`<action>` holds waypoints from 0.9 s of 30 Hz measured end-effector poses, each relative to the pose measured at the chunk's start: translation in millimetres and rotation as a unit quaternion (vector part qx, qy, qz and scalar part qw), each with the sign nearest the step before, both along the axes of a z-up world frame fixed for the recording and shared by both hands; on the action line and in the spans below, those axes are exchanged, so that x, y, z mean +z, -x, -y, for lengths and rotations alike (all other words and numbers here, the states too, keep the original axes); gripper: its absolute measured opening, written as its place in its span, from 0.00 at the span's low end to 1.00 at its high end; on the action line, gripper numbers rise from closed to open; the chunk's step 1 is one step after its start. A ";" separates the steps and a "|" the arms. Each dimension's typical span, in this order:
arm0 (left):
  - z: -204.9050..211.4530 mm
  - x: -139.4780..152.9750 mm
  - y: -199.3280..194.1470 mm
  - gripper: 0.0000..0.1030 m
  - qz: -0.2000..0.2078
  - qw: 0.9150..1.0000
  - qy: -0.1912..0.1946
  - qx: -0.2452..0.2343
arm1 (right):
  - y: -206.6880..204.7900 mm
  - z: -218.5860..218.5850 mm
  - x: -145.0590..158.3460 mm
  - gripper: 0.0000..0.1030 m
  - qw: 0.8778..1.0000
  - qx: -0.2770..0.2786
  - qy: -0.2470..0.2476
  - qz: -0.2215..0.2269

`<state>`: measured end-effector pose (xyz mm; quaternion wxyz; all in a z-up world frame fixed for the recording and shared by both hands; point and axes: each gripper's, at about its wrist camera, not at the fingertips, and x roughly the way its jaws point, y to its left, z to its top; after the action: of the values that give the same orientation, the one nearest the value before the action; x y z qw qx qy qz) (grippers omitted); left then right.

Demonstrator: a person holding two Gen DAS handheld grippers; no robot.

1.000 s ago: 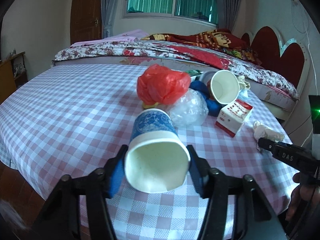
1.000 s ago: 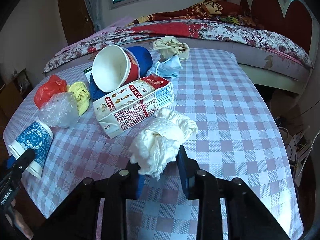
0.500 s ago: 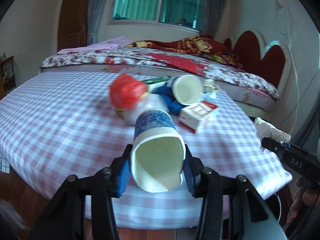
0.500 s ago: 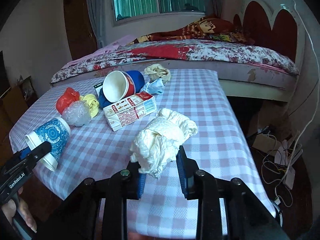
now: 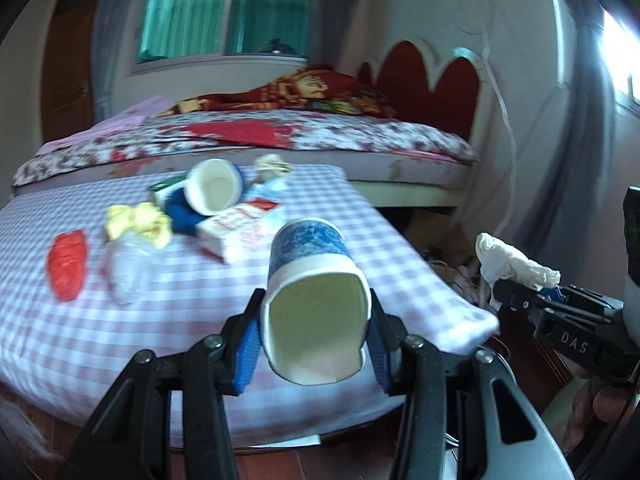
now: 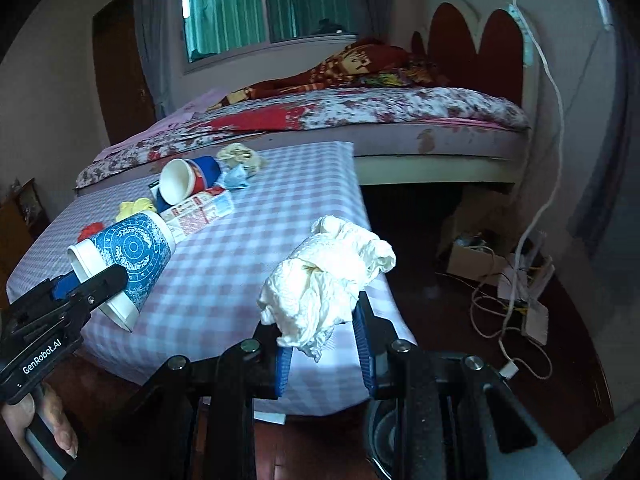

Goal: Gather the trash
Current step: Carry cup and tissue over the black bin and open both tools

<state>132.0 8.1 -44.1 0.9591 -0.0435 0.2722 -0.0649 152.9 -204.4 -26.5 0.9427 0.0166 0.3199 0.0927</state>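
Left wrist view, from the left: a crumpled red plastic bag (image 5: 67,266) lies on the bench (image 5: 120,320), whose cloth is a pink-and-white check. Beside it sit a clear plastic wad (image 5: 127,270), a yellow crumpled rag (image 5: 138,222), a white paper cup lying on its side (image 5: 214,192) and a red-and-white carton (image 5: 236,234). In the middle, the left claw (image 5: 314,344) is clamped on a blue patterned paper cup with a white rim (image 5: 316,304), squashing its mouth to a rounded rectangle, lifted clear of the cloth. At the right, the right claw (image 5: 508,292) grips a crumpled white tissue wad (image 5: 510,264) off the bench's edge.

Right wrist view shows that wad (image 6: 328,276) pinched between the blue pads (image 6: 366,344), with the bench corner behind it. Beyond stand a bed with a floral cover (image 6: 360,116), a red scalloped headboard (image 6: 476,44), and loose cables (image 6: 512,304) on dark flooring.
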 end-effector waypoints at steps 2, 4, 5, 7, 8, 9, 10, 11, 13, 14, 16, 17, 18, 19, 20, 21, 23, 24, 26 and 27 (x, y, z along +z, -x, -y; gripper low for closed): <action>13.3 0.1 2.5 0.46 -0.002 1.000 -0.002 -0.019 | 7.6 15.9 -0.9 0.29 1.000 -0.013 0.002 -0.001; 26.2 -0.6 5.2 0.46 -0.003 0.999 -0.005 -0.036 | 15.3 31.8 -3.0 0.29 1.000 -0.025 0.004 -0.004; 33.9 -1.7 7.6 0.46 -0.005 0.999 -0.005 -0.047 | 19.2 39.8 -4.8 0.29 1.000 -0.030 0.006 -0.006; 51.8 -4.4 11.7 0.46 -0.010 0.998 -0.006 -0.068 | 27.4 55.8 -8.9 0.29 0.999 -0.040 0.012 -0.009; 58.2 -5.8 13.9 0.46 -0.011 0.997 -0.006 -0.077 | 31.1 64.1 -11.3 0.29 0.999 -0.044 0.014 -0.012; 65.3 -7.0 15.6 0.46 -0.014 0.996 -0.006 -0.085 | 33.6 71.6 -14.0 0.29 0.999 -0.049 0.015 -0.016; 77.0 -9.8 18.2 0.46 -0.017 0.995 -0.007 -0.099 | 36.8 79.6 -17.3 0.29 0.998 -0.052 0.016 -0.021; 83.6 -11.9 20.1 0.46 -0.020 0.994 -0.007 -0.108 | 40.2 86.9 -20.9 0.29 0.998 -0.055 0.018 -0.025; 101.3 -16.8 24.0 0.46 -0.026 0.992 -0.010 -0.127 | 46.5 100.7 -29.0 0.29 0.997 -0.060 0.024 -0.036; 111.4 -20.0 26.7 0.46 -0.030 0.990 -0.012 -0.139 | 50.0 105.7 -32.9 0.29 0.997 -0.062 0.026 -0.041; 126.2 -24.7 30.4 0.46 -0.037 0.986 -0.013 -0.159 | 53.4 117.0 -40.3 0.29 0.996 -0.063 0.027 -0.048; 135.5 -27.9 33.1 0.46 -0.040 0.985 -0.014 -0.170 | 54.6 121.9 -44.6 0.29 0.996 -0.064 0.029 -0.053; 143.3 -31.4 34.9 0.46 -0.045 0.982 -0.015 -0.181 | 55.6 126.7 -48.9 0.29 0.996 -0.064 0.029 -0.058; 150.8 -35.6 35.8 0.46 -0.052 0.980 -0.014 -0.192 | 55.4 131.0 -51.8 0.29 0.996 -0.064 0.028 -0.061; 156.3 -38.8 36.2 0.46 -0.057 0.978 -0.013 -0.201 | 55.5 135.5 -56.5 0.29 0.996 -0.060 0.026 -0.068; 161.5 -42.1 35.5 0.46 -0.064 0.975 -0.011 -0.211 | 56.5 138.0 -60.6 0.29 0.995 -0.060 0.028 -0.071; 172.4 -52.0 33.7 0.46 -0.078 0.971 -0.008 -0.227 | 57.3 142.3 -68.9 0.29 0.995 -0.056 0.035 -0.079; 176.9 -56.6 31.8 0.46 -0.086 0.969 -0.009 -0.232 | 55.8 146.1 -74.9 0.29 0.994 -0.052 0.035 -0.087; 184.2 -64.3 29.3 0.46 -0.097 0.966 -0.013 -0.238 | 54.0 150.0 -84.5 0.29 0.993 -0.049 0.038 -0.096; 185.0 -66.4 26.9 0.46 -0.100 0.966 -0.015 -0.240 | 51.5 153.3 -91.4 0.29 0.993 -0.047 0.038 -0.102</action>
<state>105.1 -176.9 -110.5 0.8839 0.0309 0.3701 -0.2842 101.4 -357.6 -117.9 0.9082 0.0046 0.4170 0.0341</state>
